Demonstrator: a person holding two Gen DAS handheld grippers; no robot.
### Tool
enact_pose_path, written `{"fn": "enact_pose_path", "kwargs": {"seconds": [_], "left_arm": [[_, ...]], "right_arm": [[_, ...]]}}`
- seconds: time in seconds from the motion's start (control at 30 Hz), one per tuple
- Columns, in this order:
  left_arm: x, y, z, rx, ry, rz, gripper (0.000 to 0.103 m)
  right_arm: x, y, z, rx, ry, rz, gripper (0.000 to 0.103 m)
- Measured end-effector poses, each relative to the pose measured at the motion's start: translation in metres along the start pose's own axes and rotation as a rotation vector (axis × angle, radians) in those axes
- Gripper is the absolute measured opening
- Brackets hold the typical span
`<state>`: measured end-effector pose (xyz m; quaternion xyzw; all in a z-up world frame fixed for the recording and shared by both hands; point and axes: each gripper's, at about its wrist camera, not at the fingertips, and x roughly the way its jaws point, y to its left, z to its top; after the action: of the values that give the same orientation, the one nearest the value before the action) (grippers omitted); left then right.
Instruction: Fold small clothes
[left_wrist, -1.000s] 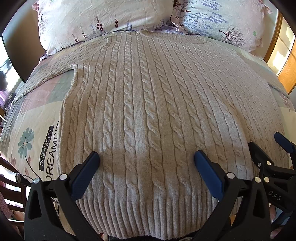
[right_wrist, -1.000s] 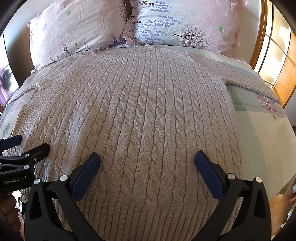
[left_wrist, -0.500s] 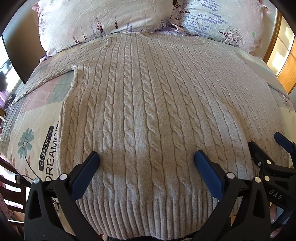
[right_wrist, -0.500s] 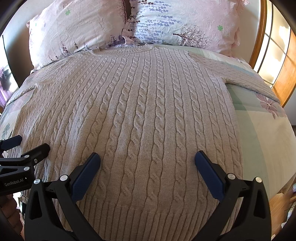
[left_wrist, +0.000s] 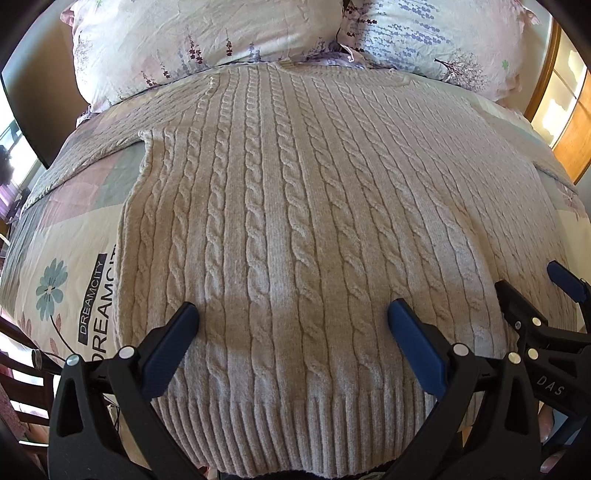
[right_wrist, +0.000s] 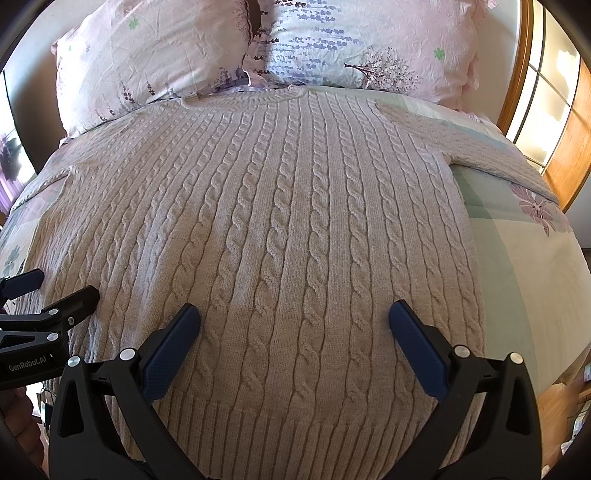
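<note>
A beige cable-knit sweater (left_wrist: 295, 221) is spread flat across a bed, and most of both views is filled by it. Its ribbed hem (left_wrist: 295, 424) is seen at the bottom centre of the left wrist view, its neckline at the top centre just below two flowered pillows (left_wrist: 207, 40). One sleeve is stretched toward the upper left of that view over a patterned bedsheet (left_wrist: 74, 280) on which "DREAMCITY" is printed.

The left gripper (left_wrist: 291, 328) is held released above the lower part of the sweater, its jaws spread wide apart with nothing between them; whether the blue pads (left_wrist: 170, 350) touch the knit cannot be told.

In the right wrist view the right gripper (right_wrist: 293, 330) is likewise held wide open over the sweater (right_wrist: 295, 221) near the hem. The left gripper (right_wrist: 51, 295) is seen at the lower left edge of this view, and the other sleeve (right_wrist: 461, 147) is laid toward the upper right, beside a wooden frame (right_wrist: 517, 66).
</note>
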<state>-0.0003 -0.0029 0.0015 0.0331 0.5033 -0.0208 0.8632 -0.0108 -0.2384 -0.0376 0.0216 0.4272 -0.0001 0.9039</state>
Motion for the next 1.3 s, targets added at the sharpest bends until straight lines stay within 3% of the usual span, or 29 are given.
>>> {"fn": "enact_pose_path", "kwargs": {"seconds": [0.63,0.83,0.93,1.03,1.13,1.17,1.23,1.27,1.3], "left_arm": [[0.001,0.001,-0.002,0.003,-0.004,-0.006,0.101],[0.001,0.002,0.000,0.002,0.006,-0.008,0.101],[0.000,0.002,-0.001,0.010,-0.001,-0.011,0.101],[-0.002,0.013,0.007,-0.004,-0.017,-0.052,0.101],[-0.005,0.049,0.028,-0.102,-0.084,-0.041,0.101],[-0.005,0.064,0.035,-0.137,-0.108,-0.034,0.101],[-0.005,0.103,0.049,-0.224,-0.172,-0.041,0.101],[-0.005,0.119,0.053,-0.265,-0.202,-0.043,0.101],[-0.005,0.140,0.057,-0.310,-0.243,-0.039,0.101]], "right_arm": [[-0.002,0.001,-0.001,-0.022,-0.010,0.009,0.102],[-0.005,-0.001,-0.005,-0.066,-0.071,0.044,0.102],[-0.006,-0.012,0.001,-0.092,-0.068,0.106,0.102],[-0.016,-0.065,0.024,0.052,-0.130,0.102,0.102],[-0.022,-0.166,0.056,0.338,-0.214,0.061,0.100],[-0.019,-0.202,0.063,0.443,-0.224,0.059,0.094],[-0.004,-0.279,0.072,0.676,-0.207,0.051,0.064],[0.006,-0.311,0.074,0.767,-0.192,0.037,0.060],[0.014,-0.338,0.075,0.850,-0.182,0.021,0.049]]}}
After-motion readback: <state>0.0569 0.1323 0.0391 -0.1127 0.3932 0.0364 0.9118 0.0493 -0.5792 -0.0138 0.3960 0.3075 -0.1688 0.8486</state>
